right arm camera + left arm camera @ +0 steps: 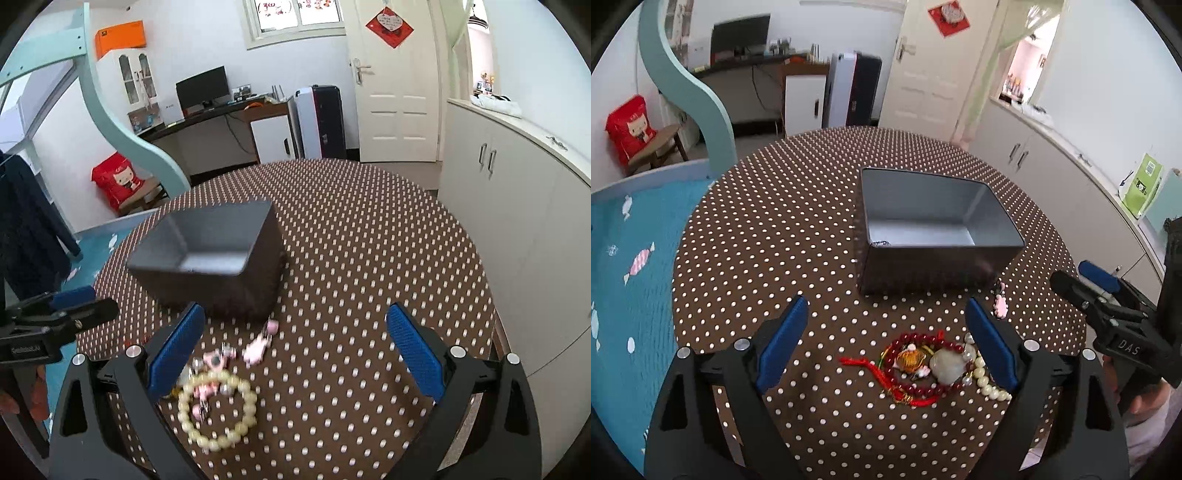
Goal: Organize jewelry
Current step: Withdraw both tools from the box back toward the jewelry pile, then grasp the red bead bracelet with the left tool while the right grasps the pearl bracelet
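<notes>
A grey metal box [938,254] [218,243] stands open on the round dotted table [798,221] [369,236], a small chain piece lying in its near left corner. In front of it lies a jewelry pile: a dark red bead bracelet [919,365] with red cord, a pale stone pendant [947,363], a cream pearl bracelet [982,373] [218,410], and pink charms [1001,306] [256,349]. My left gripper [886,343] hangs open over the red bracelet. My right gripper [295,354] is open too, the pearl bracelet lying by its left finger.
A bed with a blue candy-print cover [631,258] borders the table's left side. White cabinets [517,206] run along the right. A desk with a monitor [201,88], a door [395,81] and a red bag on a stool [631,129] stand farther back.
</notes>
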Motion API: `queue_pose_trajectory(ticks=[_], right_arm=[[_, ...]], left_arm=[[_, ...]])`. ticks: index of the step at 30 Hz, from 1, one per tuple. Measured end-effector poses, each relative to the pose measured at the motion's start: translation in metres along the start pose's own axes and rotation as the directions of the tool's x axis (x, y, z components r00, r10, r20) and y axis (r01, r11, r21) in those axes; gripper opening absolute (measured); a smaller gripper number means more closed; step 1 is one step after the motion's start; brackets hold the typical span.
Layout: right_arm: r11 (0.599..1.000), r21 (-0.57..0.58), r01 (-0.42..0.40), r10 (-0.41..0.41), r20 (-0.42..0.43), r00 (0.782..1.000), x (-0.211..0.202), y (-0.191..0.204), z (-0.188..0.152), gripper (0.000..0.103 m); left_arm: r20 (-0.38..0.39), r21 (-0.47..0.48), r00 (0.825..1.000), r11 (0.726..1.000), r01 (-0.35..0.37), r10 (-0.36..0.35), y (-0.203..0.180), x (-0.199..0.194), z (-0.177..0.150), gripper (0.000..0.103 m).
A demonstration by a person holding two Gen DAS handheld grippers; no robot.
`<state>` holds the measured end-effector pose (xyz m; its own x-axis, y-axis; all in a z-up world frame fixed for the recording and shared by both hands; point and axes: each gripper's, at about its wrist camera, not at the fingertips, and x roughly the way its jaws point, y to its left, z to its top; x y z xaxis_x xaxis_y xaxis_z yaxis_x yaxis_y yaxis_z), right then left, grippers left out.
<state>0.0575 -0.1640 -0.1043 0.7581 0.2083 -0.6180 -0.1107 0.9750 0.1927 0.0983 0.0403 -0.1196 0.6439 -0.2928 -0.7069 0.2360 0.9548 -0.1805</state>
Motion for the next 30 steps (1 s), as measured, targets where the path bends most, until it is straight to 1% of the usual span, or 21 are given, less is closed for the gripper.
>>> queue_pose_trajectory(ticks=[2, 3, 6, 8, 9, 10, 12, 13, 14, 15, 16, 18, 20, 21, 22, 25, 28, 29, 30], right_arm=[[1.000, 0.006, 0.000, 0.000, -0.003, 1.000, 0.001, -0.001, -0.010, 0.095], [1.000, 0.006, -0.005, 0.005, -0.005, 1.000, 0.001, 0.003, -0.011, 0.095], [1.000, -0.007, -0.014, 0.014, 0.004, 1.000, -0.001, 0.007, -0.022, 0.095], [1.000, -0.019, -0.006, 0.006, -0.001, 1.000, 0.000, 0.011, -0.026, 0.095], [1.000, -0.023, -0.005, 0.005, -0.003, 1.000, 0.000, 0.013, -0.028, 0.095], [1.000, -0.028, -0.008, 0.008, -0.005, 1.000, 0.001, 0.015, -0.030, 0.095], [0.999, -0.042, -0.007, 0.006, -0.010, 1.000, 0.003, 0.017, -0.035, 0.095], [0.999, -0.048, 0.002, -0.002, -0.011, 1.000, 0.003, 0.018, -0.037, 0.095], [0.999, -0.050, 0.005, -0.006, -0.011, 1.000, 0.004, 0.019, -0.040, 0.095], [0.999, -0.053, 0.009, -0.010, -0.015, 1.000, 0.005, 0.019, -0.042, 0.095], [0.999, -0.053, 0.012, -0.013, -0.017, 1.000, 0.006, 0.020, -0.044, 0.095], [0.999, -0.051, 0.006, -0.007, -0.024, 1.000, 0.008, 0.020, -0.048, 0.094], [0.999, -0.052, 0.005, -0.007, -0.037, 0.999, 0.011, 0.021, -0.049, 0.094], [0.999, -0.052, 0.006, -0.008, -0.041, 0.999, 0.011, 0.021, -0.050, 0.094], [0.999, -0.052, 0.002, -0.005, -0.047, 0.999, 0.012, 0.021, -0.049, 0.094], [0.998, -0.062, 0.006, -0.009, -0.057, 0.998, 0.015, 0.023, -0.048, 0.094], [0.997, -0.076, 0.018, -0.022, -0.059, 0.998, 0.016, 0.023, -0.049, 0.093], [0.997, -0.077, 0.019, -0.023, -0.060, 0.998, 0.017, 0.024, -0.049, 0.089], [0.997, -0.080, 0.017, -0.023, -0.065, 0.998, 0.018, 0.024, -0.049, 0.085]], left_arm=[[0.043, 0.051, 0.999, 0.999, 0.010, -0.012, -0.002, -0.006, -0.012, 0.087], [0.051, 0.074, 0.999, 0.997, 0.008, -0.012, -0.005, -0.007, -0.018, 0.087], [0.042, 0.122, 0.999, 0.993, -0.006, 0.001, -0.006, -0.002, -0.026, 0.086], [0.028, 0.137, 1.000, 0.991, -0.007, 0.003, -0.004, 0.005, -0.025, 0.079], [0.014, 0.142, 1.000, 0.990, 0.001, -0.003, -0.003, 0.009, -0.026, 0.072], [0.002, 0.142, 1.000, 0.990, 0.012, -0.012, -0.001, 0.012, -0.025, 0.067], [-0.016, 0.145, 1.000, 0.989, 0.011, -0.009, 0.002, 0.019, -0.024, 0.065], [-0.016, 0.151, 1.000, 0.989, 0.011, -0.009, 0.002, 0.021, -0.025, 0.061], [-0.021, 0.162, 0.999, 0.986, 0.028, -0.025, 0.003, 0.022, -0.025, 0.057], [-0.027, 0.170, 0.999, 0.985, 0.035, -0.031, 0.002, 0.025, -0.024, 0.050], [-0.036, 0.180, 0.999, 0.983, 0.032, -0.026, 0.001, 0.028, -0.023, 0.047], [-0.048, 0.209, 0.999, 0.978, 0.023, -0.013, -0.002, 0.034, -0.022, 0.043], [-0.052, 0.228, 0.998, 0.973, 0.030, -0.019, -0.004, 0.037, -0.019, 0.042], [-0.062, 0.242, 0.998, 0.970, 0.032, -0.017, -0.006, 0.041, -0.019, 0.039], [-0.071, 0.260, 0.997, 0.965, 0.026, -0.008, -0.007, 0.044, -0.018, 0.034], [-0.099, 0.332, 0.995, 0.943, 0.016, 0.018, -0.013, 0.053, -0.017, 0.030], [-0.122, 0.403, 0.992, 0.915, 0.019, 0.033, -0.019, 0.058, -0.016, 0.020], [-0.128, 0.432, 0.991, 0.902, 0.023, 0.036, -0.022, 0.059, -0.017, 0.017], [-0.134, 0.449, 0.990, 0.893, 0.027, 0.037, -0.026, 0.060, -0.017, 0.009]])
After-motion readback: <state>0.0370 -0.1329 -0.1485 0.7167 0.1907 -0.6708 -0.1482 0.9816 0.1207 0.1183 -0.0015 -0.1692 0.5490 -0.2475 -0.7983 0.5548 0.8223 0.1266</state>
